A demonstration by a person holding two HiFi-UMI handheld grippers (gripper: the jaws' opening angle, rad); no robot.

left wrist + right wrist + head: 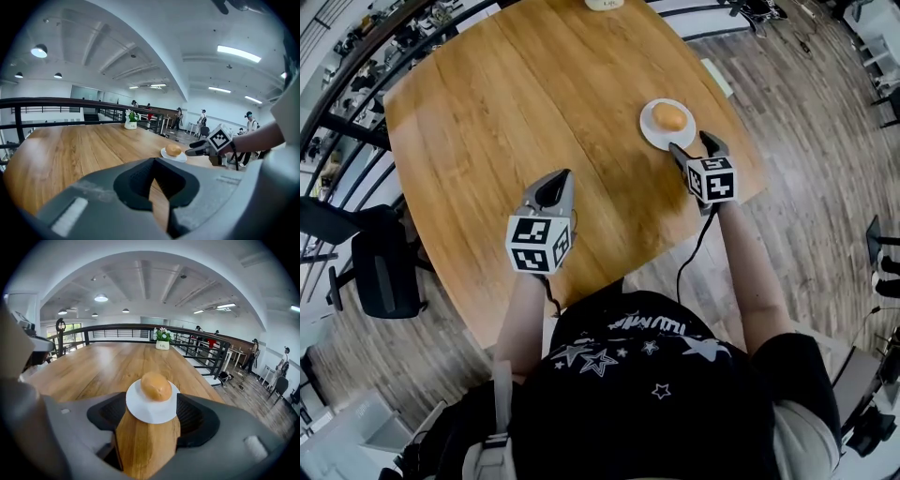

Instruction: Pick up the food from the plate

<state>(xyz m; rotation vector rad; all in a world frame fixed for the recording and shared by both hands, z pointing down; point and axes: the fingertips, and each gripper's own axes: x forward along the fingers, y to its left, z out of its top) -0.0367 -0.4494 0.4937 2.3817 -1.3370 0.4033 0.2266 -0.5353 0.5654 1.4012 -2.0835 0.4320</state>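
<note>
A golden bun (pixel 670 116) lies on a small white plate (pixel 649 131) near the right edge of the wooden table (pixel 506 103). My right gripper (pixel 692 145) stands open just short of the plate, its jaws pointing at it. In the right gripper view the bun (pixel 156 386) and plate (pixel 145 412) sit ahead of the spread jaws of the right gripper (pixel 149 420), with nothing between them. My left gripper (pixel 553 183) hovers over the table's near middle, shut and empty. The left gripper view shows the bun (pixel 173 149) far off, with the right gripper (pixel 197 149) beside it.
A white flower pot (pixel 162 344) stands at the table's far edge. The table's right edge (pixel 750 169) runs close to the right gripper. A black chair (pixel 384 272) is on the floor at the left. A dark railing (pixel 122 329) and distant people lie beyond.
</note>
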